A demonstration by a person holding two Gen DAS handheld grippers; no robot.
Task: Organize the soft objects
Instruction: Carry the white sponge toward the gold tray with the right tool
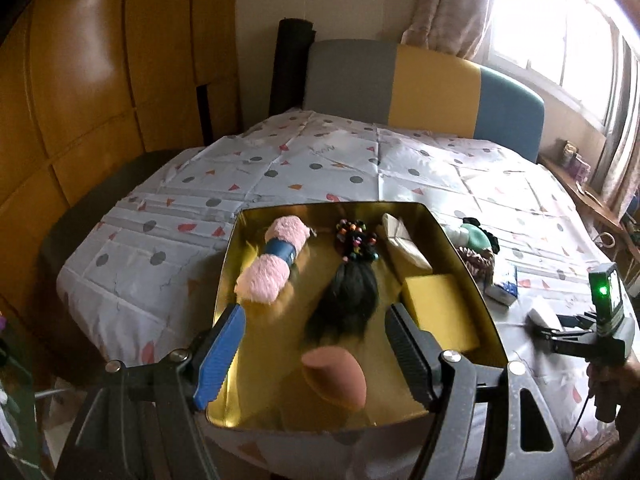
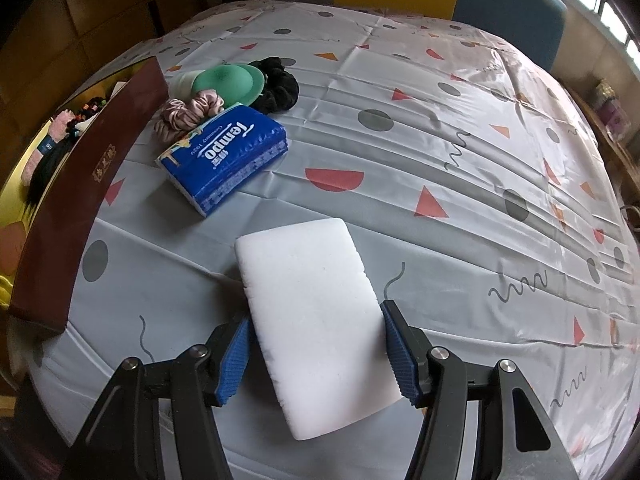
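The right gripper (image 2: 316, 350) has its blue pads pressed against the two long sides of a white foam block (image 2: 312, 320), which lies flat on the patterned tablecloth (image 2: 440, 152). The block's long axis runs straight away from the wrist, far end tipped slightly toward the box; a grip across the narrow width looks chosen so the soft foam can be lifted without folding. The left gripper (image 1: 316, 344) hangs wide open and empty over the gold-lined box (image 1: 452, 236), above a brown makeup sponge (image 1: 336, 376), beyond which lie a black hairpiece (image 1: 352, 296), pink fluffy roll (image 1: 272, 260) and yellow sponge (image 1: 440, 308), apparently sorted already. Still outside, near the box wall, sit a blue tissue pack (image 2: 228, 156), scrunchies (image 2: 188, 114) and green puff (image 2: 232, 80).
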